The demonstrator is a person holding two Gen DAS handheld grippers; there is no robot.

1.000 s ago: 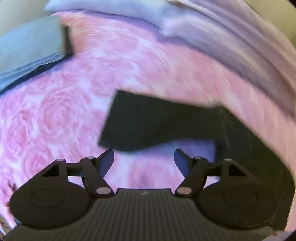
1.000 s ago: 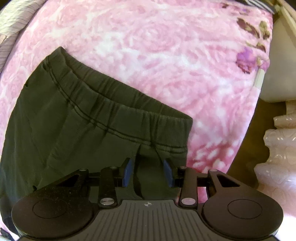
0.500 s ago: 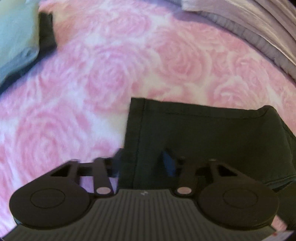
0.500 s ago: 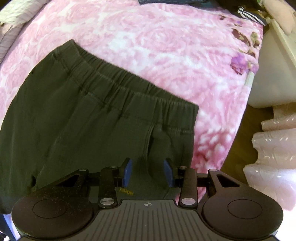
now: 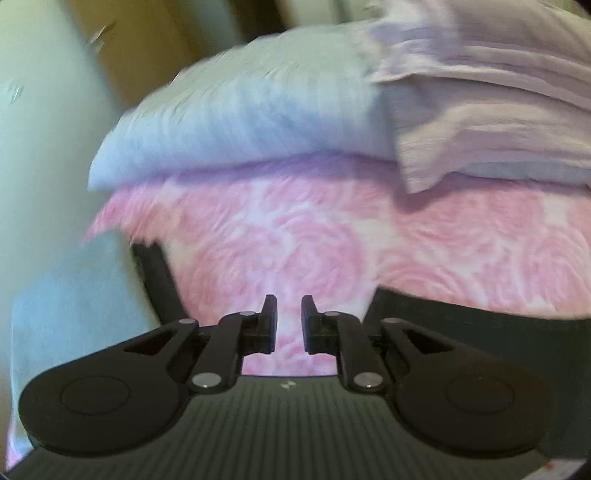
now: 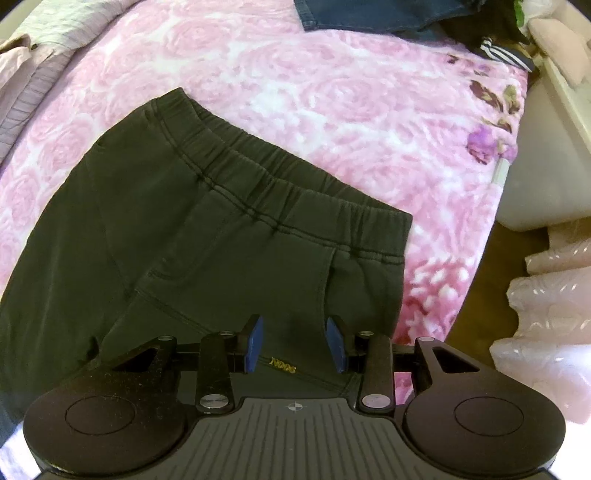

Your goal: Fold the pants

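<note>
Dark green-black pants [image 6: 192, 229] lie flat on the pink rose bedspread [image 6: 332, 110], with the elastic waistband [image 6: 280, 192] toward the bed's middle. My right gripper [image 6: 295, 341] points straight down over the pants below the waistband. Its blue pads [image 6: 255, 341] stand apart and pinch no fabric. In the left wrist view only an edge of the pants [image 5: 480, 332] shows, at the lower right. My left gripper [image 5: 289, 325] hovers over bare bedspread [image 5: 295, 258] to the left of that edge. Its jaws are closing to a narrow gap with nothing between them.
A pale blue pillow [image 5: 240, 122] and lilac striped bedding [image 5: 480, 92] lie ahead of the left gripper, with folded teal cloth [image 5: 74, 314] at its left. Denim [image 6: 369, 14] lies at the bed's far side. A white box [image 6: 535, 155] and pink ruffled fabric [image 6: 546, 314] are off the bed's right edge.
My left gripper swung left off the pants' leg end toward the pillow, and its jaws narrowed from wide to a slit. My right gripper rose a little, so more waistband shows.
</note>
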